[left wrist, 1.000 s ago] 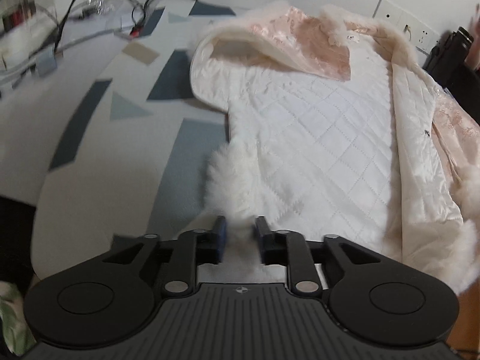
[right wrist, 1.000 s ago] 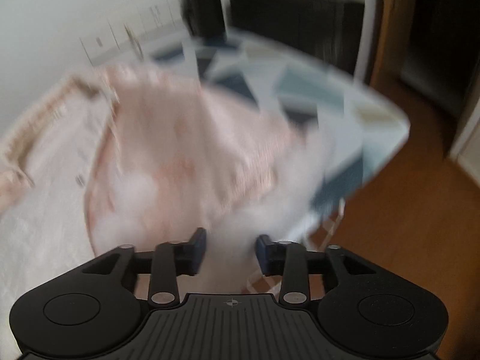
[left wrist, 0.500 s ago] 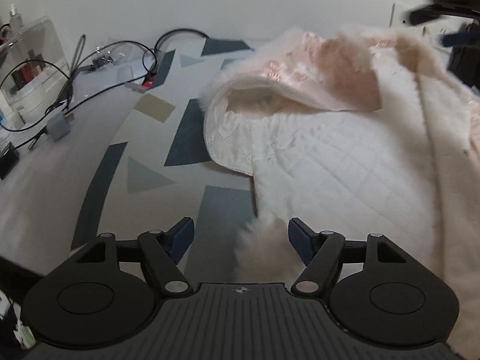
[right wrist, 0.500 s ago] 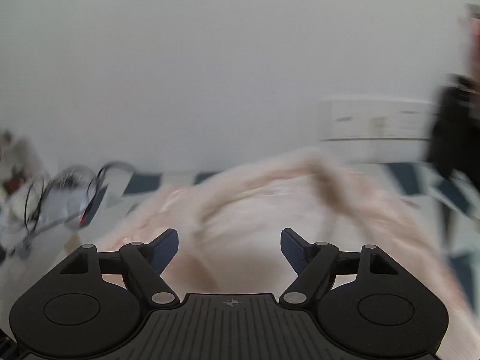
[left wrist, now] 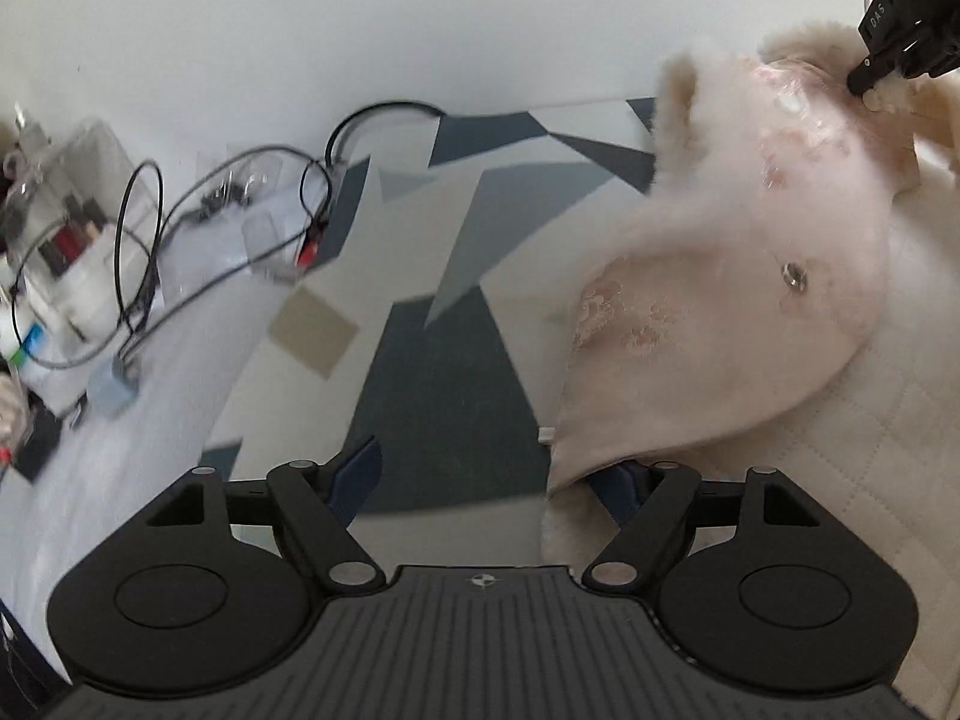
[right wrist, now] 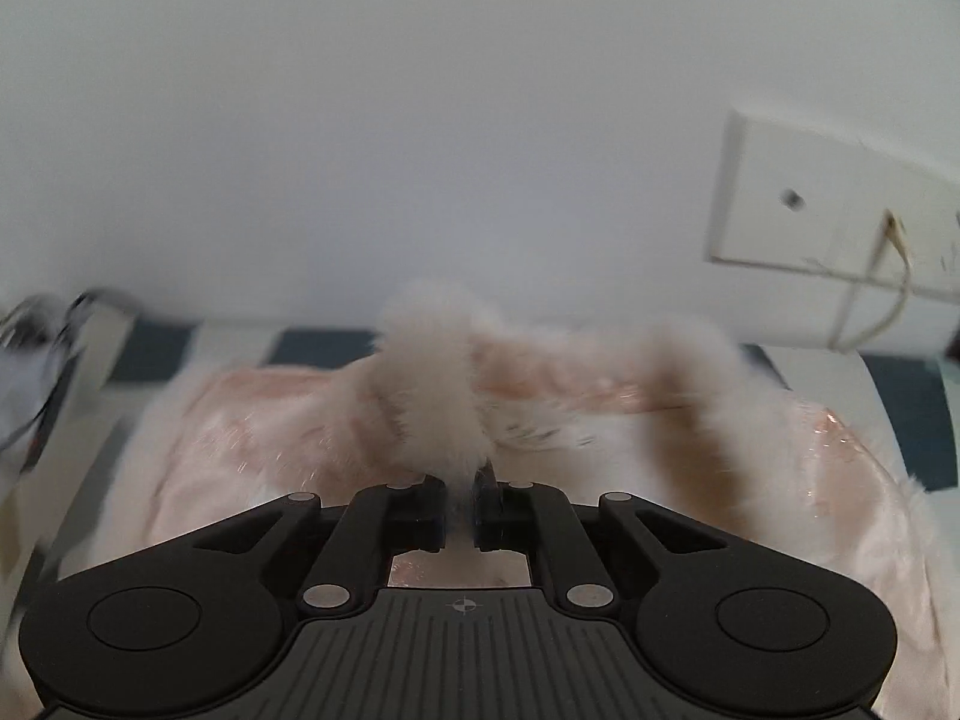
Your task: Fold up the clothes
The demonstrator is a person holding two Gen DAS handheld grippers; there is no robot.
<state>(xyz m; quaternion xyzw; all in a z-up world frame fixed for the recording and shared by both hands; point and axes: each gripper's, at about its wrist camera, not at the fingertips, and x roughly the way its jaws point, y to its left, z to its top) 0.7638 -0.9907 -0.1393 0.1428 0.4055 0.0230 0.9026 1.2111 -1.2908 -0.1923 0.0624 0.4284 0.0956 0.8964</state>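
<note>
Lifted jacket inside right tool

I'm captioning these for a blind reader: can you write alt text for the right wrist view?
The right gripper is shut on the jacket's white fur trim, the pink satin jacket spread below. Behind are a white wall and a wall socket plate.

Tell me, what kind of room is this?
Probably a home room: a fur-trimmed coat lies on a patterned ironing board, loose cables sit beside it, and a wall socket is behind.
</note>
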